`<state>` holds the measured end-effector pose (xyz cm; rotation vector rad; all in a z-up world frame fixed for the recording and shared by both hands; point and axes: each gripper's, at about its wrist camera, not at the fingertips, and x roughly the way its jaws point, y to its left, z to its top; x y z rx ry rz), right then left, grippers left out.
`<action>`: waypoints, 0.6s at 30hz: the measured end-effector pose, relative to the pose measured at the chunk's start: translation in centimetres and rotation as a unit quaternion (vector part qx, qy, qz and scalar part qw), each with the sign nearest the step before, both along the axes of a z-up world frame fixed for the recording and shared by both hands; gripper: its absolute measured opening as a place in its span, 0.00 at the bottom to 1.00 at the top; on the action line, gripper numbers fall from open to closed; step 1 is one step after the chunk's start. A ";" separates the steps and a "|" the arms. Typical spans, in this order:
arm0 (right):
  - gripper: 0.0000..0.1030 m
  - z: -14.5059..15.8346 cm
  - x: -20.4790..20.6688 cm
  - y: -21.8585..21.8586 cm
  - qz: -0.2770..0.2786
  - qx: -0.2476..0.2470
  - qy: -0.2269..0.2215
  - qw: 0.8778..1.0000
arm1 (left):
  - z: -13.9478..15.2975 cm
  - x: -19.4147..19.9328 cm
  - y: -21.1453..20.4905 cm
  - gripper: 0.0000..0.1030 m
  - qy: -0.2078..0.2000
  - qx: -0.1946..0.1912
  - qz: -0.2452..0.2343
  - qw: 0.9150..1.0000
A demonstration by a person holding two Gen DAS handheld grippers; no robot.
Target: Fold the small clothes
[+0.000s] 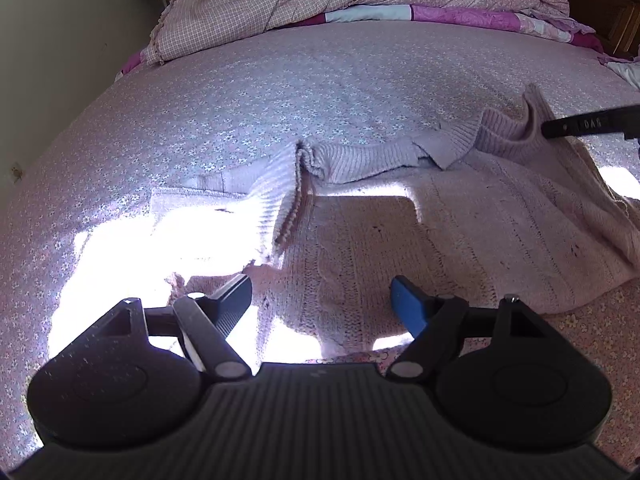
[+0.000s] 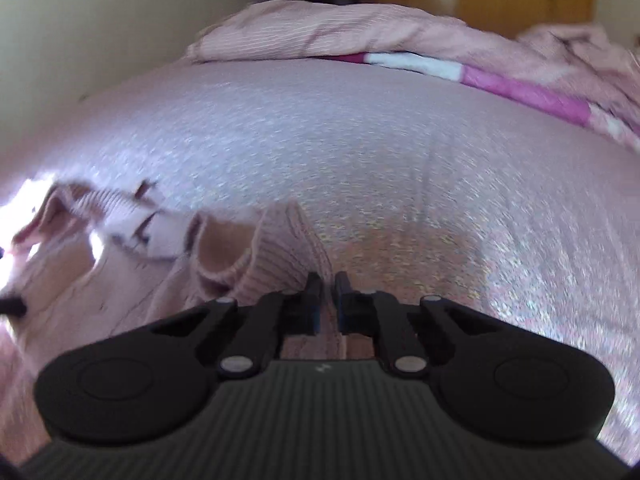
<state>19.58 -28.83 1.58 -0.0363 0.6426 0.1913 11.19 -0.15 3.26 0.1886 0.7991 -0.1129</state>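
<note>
Gripping a ribbed edge of the pale pink cable-knit sweater (image 1: 400,240), my right gripper (image 2: 328,280) has its jaws pinched together on the knit, lifting it at the right. My left gripper (image 1: 320,296) stands spread wide over the near hem, clamping nothing. Sweater lies on the floral lilac bedsheet (image 1: 280,80).
</note>
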 end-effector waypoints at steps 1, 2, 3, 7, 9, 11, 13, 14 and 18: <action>0.10 -0.3 0.9 -1.1 -0.046 0.030 0.010 0.998 | 0.0 0.1 0.1 0.79 0.000 0.000 0.001 1.000; 0.11 -0.5 1.5 -2.0 -0.077 0.048 0.017 0.996 | -0.1 0.1 0.2 0.79 0.001 -0.001 0.002 1.000; 0.12 -1.0 2.0 -2.9 -0.109 0.063 0.027 0.992 | -0.1 0.1 0.3 0.79 0.001 -0.001 0.003 1.000; 0.13 -1.4 1.1 -4.8 -0.145 0.108 0.051 0.982 | 0.0 0.2 0.7 0.79 -0.001 -0.001 0.008 1.000; 0.15 -1.1 -0.9 -5.4 -0.139 0.135 0.049 0.980 | 0.0 0.2 1.0 0.79 -0.001 -0.003 0.012 1.000; 0.28 -0.9 -3.2 -6.0 -0.131 0.169 0.046 0.976 | 0.1 0.2 1.2 0.79 0.000 -0.008 0.013 1.000; 0.57 -0.8 -5.6 -6.7 -0.124 0.208 0.042 0.969 | 0.2 0.1 1.1 0.79 0.000 -0.011 0.012 1.000; 0.57 -0.8 -6.6 -7.1 -0.122 0.223 0.042 0.966 | 0.2 0.0 1.1 0.79 0.001 -0.010 0.010 1.000; 0.56 -1.7 -10.1 -7.7 -0.108 0.278 0.064 0.952 | 0.0 -0.5 0.9 0.79 0.002 -0.001 0.005 1.000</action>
